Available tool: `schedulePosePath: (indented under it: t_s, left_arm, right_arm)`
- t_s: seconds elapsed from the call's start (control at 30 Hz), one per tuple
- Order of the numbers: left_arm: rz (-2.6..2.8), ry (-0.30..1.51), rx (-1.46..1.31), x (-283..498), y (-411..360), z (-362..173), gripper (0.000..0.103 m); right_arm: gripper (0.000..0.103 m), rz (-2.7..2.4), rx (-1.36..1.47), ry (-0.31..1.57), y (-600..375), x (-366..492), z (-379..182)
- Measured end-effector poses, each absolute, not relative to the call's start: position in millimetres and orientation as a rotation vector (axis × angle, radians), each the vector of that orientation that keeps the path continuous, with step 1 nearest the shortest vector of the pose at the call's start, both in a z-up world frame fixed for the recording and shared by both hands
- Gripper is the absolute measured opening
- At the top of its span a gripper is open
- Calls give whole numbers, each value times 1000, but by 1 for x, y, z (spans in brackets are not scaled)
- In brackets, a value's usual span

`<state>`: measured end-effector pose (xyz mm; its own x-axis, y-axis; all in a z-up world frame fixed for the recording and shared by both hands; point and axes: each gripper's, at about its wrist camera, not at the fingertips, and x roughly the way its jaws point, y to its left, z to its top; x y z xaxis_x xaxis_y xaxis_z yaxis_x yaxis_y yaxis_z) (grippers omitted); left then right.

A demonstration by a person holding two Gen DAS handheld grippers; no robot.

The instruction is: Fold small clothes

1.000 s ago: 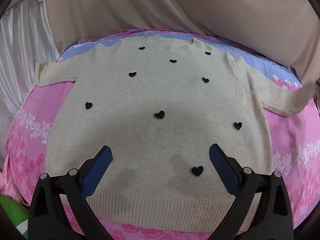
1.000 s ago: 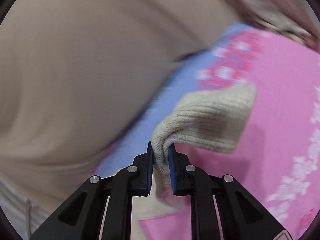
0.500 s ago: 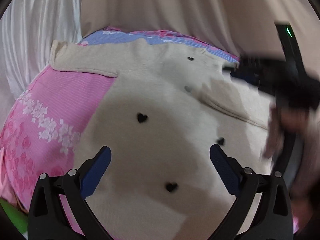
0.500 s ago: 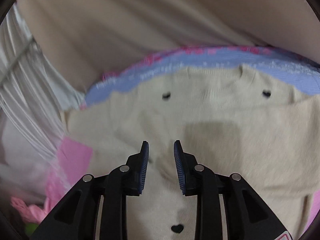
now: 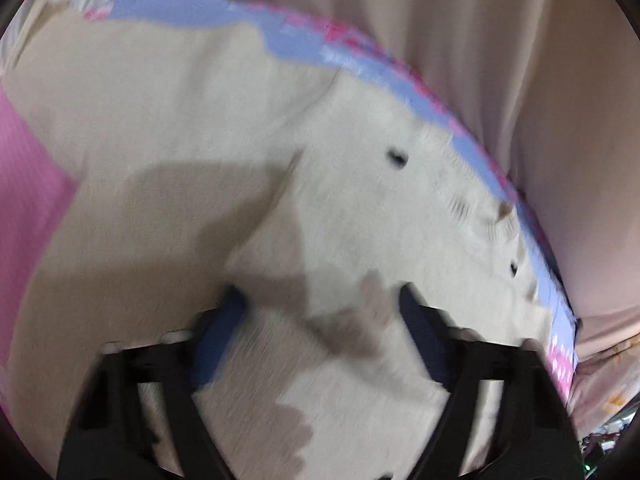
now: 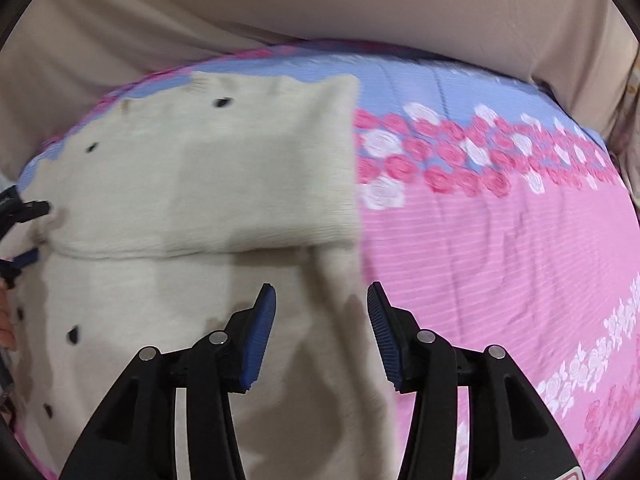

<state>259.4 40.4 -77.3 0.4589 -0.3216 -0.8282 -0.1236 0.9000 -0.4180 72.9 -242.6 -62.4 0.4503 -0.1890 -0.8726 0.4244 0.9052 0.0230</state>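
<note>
A cream knit sweater [image 5: 180, 120] with small black hearts lies flat on the pink bedspread [image 5: 24, 184]. In the blurred left wrist view my left gripper [image 5: 320, 320] hangs close over its upper chest. Its jaws are closing, still apart, with cloth lying under the gap. In the right wrist view the sweater [image 6: 120, 280] has one sleeve [image 6: 248, 152] folded across its chest. My right gripper [image 6: 322, 316] hovers over the sweater's right edge, jaws opening, gripping nothing. The left gripper's fingers [image 6: 26, 258] show at the far left edge.
The bedspread [image 6: 500, 240] is pink with a blue band of roses along the far side. Beige draped cloth [image 6: 320, 0] rises behind the bed. Part of a hand [image 6: 5, 324] shows at the left edge.
The right gripper let go of the sleeve cuff, which now lies across the chest, and moved to the sweater's right edge with wider jaws. The left gripper moved up the sweater, its jaws narrower.
</note>
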Motion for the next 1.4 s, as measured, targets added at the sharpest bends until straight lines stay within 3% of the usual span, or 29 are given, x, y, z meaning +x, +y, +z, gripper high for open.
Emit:
schedulePosePath:
  t_s: [0.03,0.1,0.13,0.17,0.2,0.33,0.47,0.6,0.67,0.77,1.03,1.13,1.2,1.23,1.27,1.3,1.4]
  left_arm:
    - [-193,1097,-464,265,34,-76,8]
    - [-215,1074,-467,272,32,-70,8]
    - [-203,1048,-458,274,33,-64,8]
    - [-201,1018,-454,276,35,-59,7]
    - [-190,995,-453,278,38,-54,7]
    - [-153,988,-447,289,49,-53,8]
    - [-160,1057,-354,287,36,-82,9]
    - [-153,1046,-440,273,60,-80,20]
    - [-130,1025,-494,263,89,-71,43]
    - [-24,925,-545,255,152,-51,67]
    - [426,838,-626,296,359,-56,70]
    - [514,861,-639,314,399,-71,70]
    - [537,882,-670,322,413,-83,66]
    - [539,900,-713,327,420,-92,53]
    - [547,882,-718,326,426,-91,33]
    - [523,878,-740,328,433,-91,5]
    - [423,833,-801,332,425,-67,4]
  right_arm:
    - [47,-381,272,1033,-252,77,-66]
    - [47,-375,299,1016,-266,87,-75]
    - [39,-367,327,1015,-272,95,-80]
    - [16,-349,378,1019,-279,102,-85]
    - [10,-329,425,996,-285,104,-84]
    - [8,-362,516,847,-313,83,-54]
    - [9,-367,472,940,-325,84,-87]
    - [18,-358,480,923,-322,77,-69]
    - [23,-363,486,899,-317,63,-54]
    - [28,-344,478,891,-296,28,-33]
    - [32,-269,439,1037,-206,-15,-46]
    - [32,-213,413,1100,-168,-14,-55]
    - [33,-172,390,1126,-147,-10,-56]
    - [33,-160,379,1129,-139,-8,-56]
    - [35,-147,366,1127,-132,-6,-53]
    - [37,-137,358,1123,-127,-5,-52]
    - [40,-115,332,1110,-118,-3,-47]
